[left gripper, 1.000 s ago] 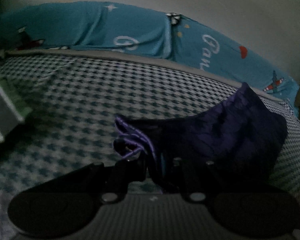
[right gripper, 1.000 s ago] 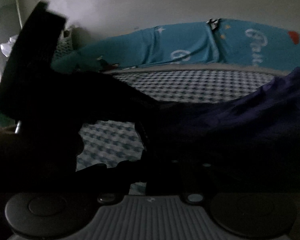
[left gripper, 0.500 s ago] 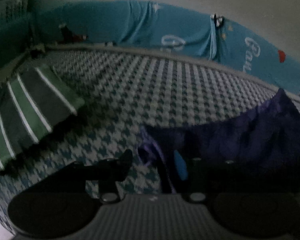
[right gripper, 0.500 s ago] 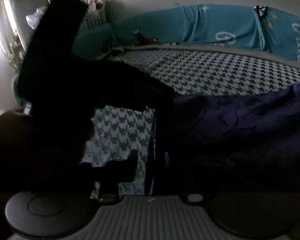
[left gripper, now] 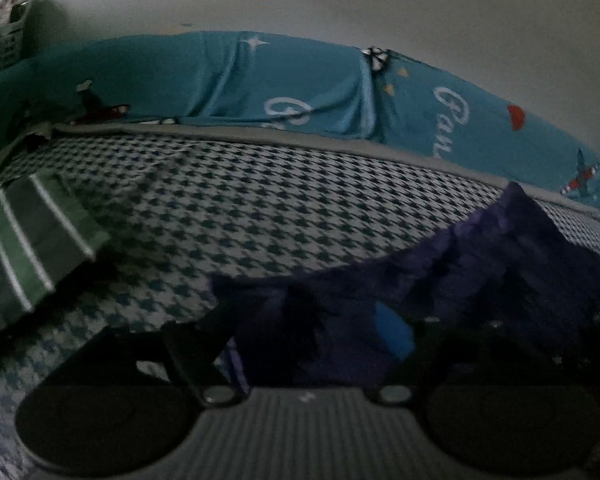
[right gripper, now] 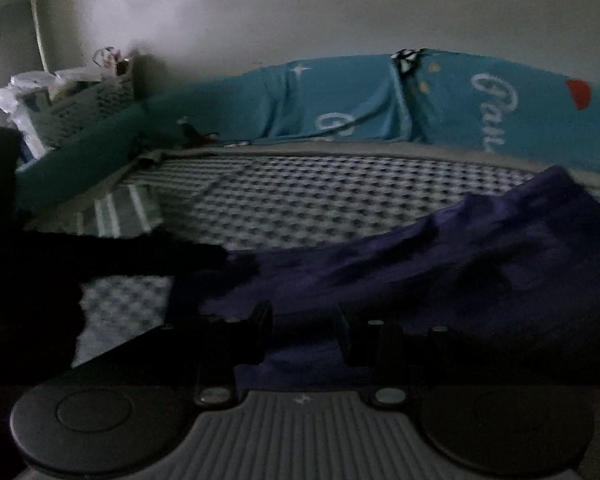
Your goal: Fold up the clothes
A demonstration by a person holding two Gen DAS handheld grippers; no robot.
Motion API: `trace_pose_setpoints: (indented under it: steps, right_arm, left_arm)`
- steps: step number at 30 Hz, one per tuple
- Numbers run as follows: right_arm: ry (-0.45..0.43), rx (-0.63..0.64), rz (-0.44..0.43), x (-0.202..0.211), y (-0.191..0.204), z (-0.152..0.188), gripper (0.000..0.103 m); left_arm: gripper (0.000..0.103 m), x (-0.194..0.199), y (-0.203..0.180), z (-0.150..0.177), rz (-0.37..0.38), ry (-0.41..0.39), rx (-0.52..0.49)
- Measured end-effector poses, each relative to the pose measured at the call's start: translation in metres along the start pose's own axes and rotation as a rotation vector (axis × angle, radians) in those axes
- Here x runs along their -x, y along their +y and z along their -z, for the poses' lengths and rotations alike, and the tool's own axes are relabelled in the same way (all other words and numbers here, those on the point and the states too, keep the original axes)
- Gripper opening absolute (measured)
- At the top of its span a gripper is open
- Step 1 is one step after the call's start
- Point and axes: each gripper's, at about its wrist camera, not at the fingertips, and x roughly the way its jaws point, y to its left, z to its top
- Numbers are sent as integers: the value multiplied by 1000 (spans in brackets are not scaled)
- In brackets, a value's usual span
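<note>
Purple garment (right gripper: pixel 440 256): rumpled on houndstooth bed cover (left gripper: pixel 260 208), fold unfinished. Green striped garment (left gripper: pixel 24 248): lies folded, left. L gripper (left gripper: pixel 300 344), R gripper (right gripper: pixel 302 334): both wide, empty.

Purple garment (left gripper: pixel 480 264), green white-striped cloth (left gripper: pixel 24 248), houndstooth sheet (left gripper: pixel 260 208), teal bedding (left gripper: pixel 300 84)

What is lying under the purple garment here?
The purple garment rests on the houndstooth-patterned bed cover, which shows all around its far edge. Whether anything else lies beneath it cannot be seen; the cloth covers that patch. A green striped garment lies apart, to the left.
</note>
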Motion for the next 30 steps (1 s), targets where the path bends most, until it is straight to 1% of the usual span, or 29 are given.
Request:
trace_pose_setpoints:
  steps: [7,13,15,18,20,22,30]
  right_arm:
    - [9,-24,52,-7,-43,-15,33]
    - [12,-57,65,-20,-71,-24,33]
    - [16,-65,72,-25,-76,-26,33]
    - [19,-72,60,-31,-80,-29,33]
    - [20,-71,48,-35,-81,-31,33]
    - [26,-73,39,-39,-81,-32,33]
    - [93,-70,47,-66,-85,-34,33]
  left_arm:
    - [83,-15,-27,5,48,33,-28]
    - [86,-28,-43,9,62,56,-43]
    - [87,-32,-47,10,62,64,-44]
    - [87,-37,-49,11,63,76,-38]
    - [89,-40,-50,12,61,83,-31]
    - [95,-43,-51,12,56,85,-27]
    - [101,-51,-56,15,43,107,-40]
